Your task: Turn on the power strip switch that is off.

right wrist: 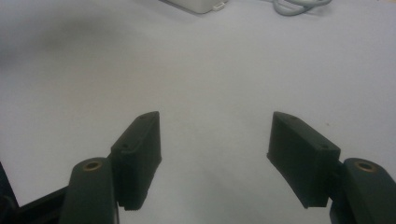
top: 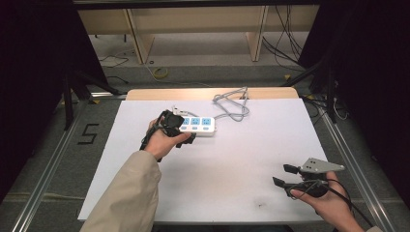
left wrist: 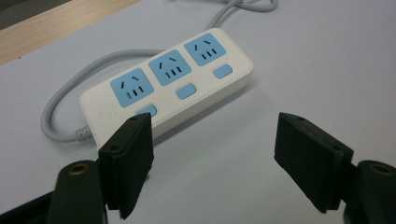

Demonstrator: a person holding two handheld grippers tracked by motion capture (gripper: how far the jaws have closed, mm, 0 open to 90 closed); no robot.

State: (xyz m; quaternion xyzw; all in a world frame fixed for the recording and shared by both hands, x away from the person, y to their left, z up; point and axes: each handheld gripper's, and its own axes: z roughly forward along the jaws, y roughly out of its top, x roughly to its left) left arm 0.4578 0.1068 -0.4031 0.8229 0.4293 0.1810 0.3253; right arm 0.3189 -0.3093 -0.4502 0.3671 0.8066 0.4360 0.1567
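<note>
A white power strip (top: 197,126) with three blue sockets and three blue switches lies flat on the white table sheet (top: 232,159). Its grey cord (top: 233,107) loops toward the table's far edge. My left gripper (top: 186,137) hovers at the strip's left end, open and empty. In the left gripper view the power strip (left wrist: 173,79) lies just ahead of the spread jaws, and my left gripper (left wrist: 217,168) has one pad close to the nearest switch. My right gripper (top: 286,175) is held low at the near right, open, holding nothing; my right gripper (right wrist: 215,161) faces bare sheet.
A wooden strip of the table (top: 193,93) shows beyond the sheet. Metal rails (top: 53,159) run along both sides. Shelving legs and loose cables (top: 285,43) lie on the floor behind the table. A corner of the power strip (right wrist: 198,5) shows far off in the right gripper view.
</note>
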